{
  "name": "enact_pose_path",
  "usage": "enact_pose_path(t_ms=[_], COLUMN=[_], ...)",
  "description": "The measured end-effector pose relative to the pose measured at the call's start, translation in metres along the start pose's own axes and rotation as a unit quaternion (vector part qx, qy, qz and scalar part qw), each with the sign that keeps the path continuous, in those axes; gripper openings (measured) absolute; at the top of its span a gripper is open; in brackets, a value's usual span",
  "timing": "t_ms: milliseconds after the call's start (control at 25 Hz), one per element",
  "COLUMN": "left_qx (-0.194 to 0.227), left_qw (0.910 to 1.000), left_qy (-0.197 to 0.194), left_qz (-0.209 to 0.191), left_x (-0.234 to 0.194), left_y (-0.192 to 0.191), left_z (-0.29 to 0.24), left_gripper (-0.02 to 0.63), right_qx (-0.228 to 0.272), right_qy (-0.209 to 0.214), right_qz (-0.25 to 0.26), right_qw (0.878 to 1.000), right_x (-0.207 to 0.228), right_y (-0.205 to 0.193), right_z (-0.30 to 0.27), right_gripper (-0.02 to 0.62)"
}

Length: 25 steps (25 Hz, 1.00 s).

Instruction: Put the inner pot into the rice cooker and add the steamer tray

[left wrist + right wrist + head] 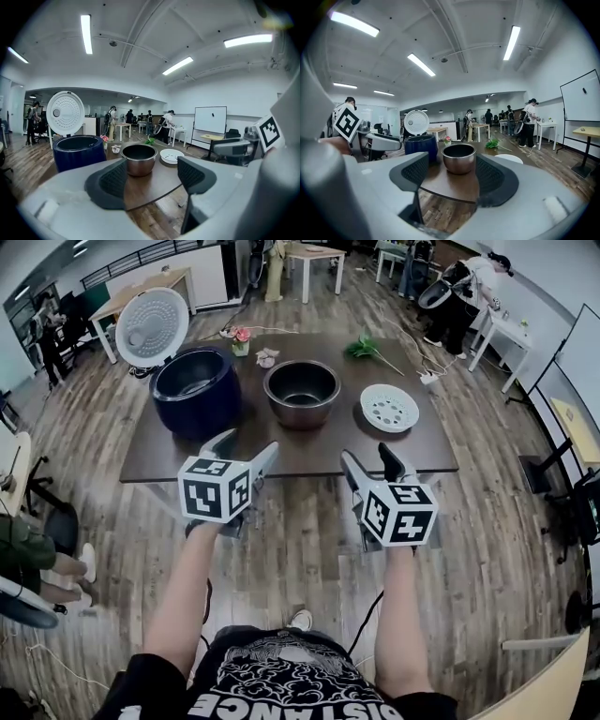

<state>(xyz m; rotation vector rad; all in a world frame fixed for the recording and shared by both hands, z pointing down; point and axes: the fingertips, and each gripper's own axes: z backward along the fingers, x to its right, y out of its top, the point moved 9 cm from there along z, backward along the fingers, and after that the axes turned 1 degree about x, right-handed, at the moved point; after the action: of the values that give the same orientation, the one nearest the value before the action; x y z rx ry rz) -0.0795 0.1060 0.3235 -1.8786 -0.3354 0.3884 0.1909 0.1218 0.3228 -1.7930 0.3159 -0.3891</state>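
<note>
- Left tool: jaws spread wide, nothing between the pads, held level-ish off the near edge of the table
- Right tool: likewise wide open and empty, at 3 o'clock of the left tool, well apart from it, each on a bare forearm
- Framed between the pads in both gripper views but far beyond them, untouched: inner pot, metal, upright, standing mid-table at 12 o'clock of the gap between the tools
- At 9 o'clock of the inner pot, just beside it: rice cooker, dark blue, cavity bare, white lid swung up at its far side
- At 3 o'clock of the inner pot, near but apart: steamer tray, white, perforated, flat on the table
- Along the far edge of the table: small flower pot at 11 o'clock of the inner pot, green sprig at 1 o'clock
- Beyond the table: wood-plank floor, more tables and several people at the back of the room
</note>
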Motion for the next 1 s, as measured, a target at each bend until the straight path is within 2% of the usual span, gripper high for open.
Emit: enact_pose_path(t_ms=[520,1000], left_qx=[0.002,0.008], left_qw=[0.9999,0.9997], left_qy=[0.008,0.013], left_qz=[0.013,0.016], left_x=[0.0,-0.044], left_y=[0.004,0.014], left_z=[-0.035,-0.091], left_gripper=[0.337,0.337], right_qx=[-0.009,-0.013], right_qy=[0.021,0.019], right_qz=[0.012,0.017], right_qw=[1.0,1.0], right_x=[0.023,0.04], right_y=[0.003,0.01], right_z=[-0.033,-0.102], right_gripper=[0.31,0.312])
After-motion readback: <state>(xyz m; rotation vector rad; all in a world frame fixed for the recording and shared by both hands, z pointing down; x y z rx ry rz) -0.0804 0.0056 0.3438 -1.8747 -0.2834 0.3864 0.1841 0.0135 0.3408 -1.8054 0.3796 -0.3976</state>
